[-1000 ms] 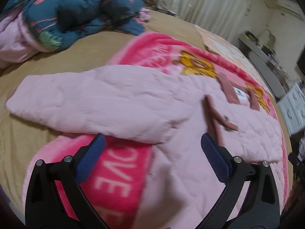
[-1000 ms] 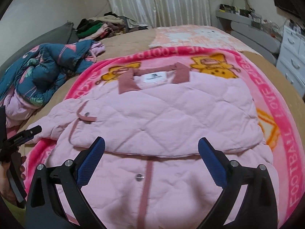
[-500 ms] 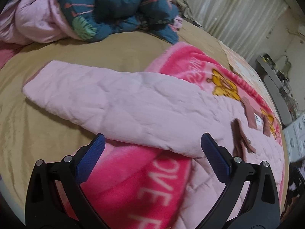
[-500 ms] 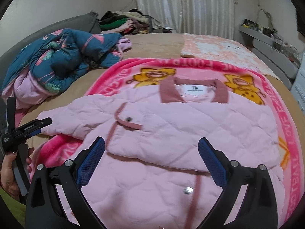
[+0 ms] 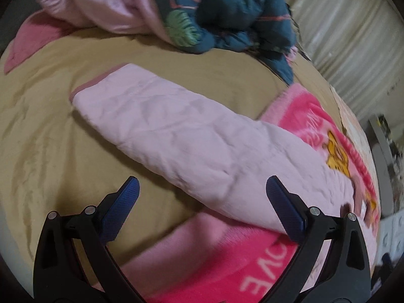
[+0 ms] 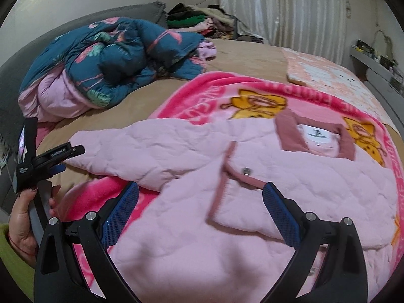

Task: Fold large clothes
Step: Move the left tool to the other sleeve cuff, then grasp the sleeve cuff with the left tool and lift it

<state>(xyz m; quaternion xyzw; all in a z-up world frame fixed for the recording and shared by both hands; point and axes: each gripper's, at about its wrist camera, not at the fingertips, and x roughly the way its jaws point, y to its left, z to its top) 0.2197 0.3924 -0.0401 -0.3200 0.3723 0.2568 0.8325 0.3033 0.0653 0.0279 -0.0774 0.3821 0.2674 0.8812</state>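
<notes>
A pale pink quilted jacket (image 6: 290,176) lies on a bright pink blanket (image 6: 227,88) on the bed, its right side folded over the body, collar (image 6: 313,136) at the far end. Its left sleeve (image 5: 181,136) stretches out flat onto the tan sheet, cuff (image 5: 85,85) at the far left. My left gripper (image 5: 202,202) is open and empty, just short of the sleeve; it also shows in the right wrist view (image 6: 60,159) beside the sleeve end. My right gripper (image 6: 199,209) is open and empty above the jacket's lower front.
A crumpled teal flowered quilt with pink lining (image 6: 113,58) lies on the tan bed sheet (image 5: 50,139) beyond the sleeve. A clothes pile (image 6: 199,17) sits by the curtain. A patterned pad (image 6: 323,73) lies at the far right. A grey shelf (image 6: 378,65) stands beyond the bed.
My left gripper has swung left along the sleeve toward its cuff. My right gripper has shifted left over the jacket's front. Both stay open.
</notes>
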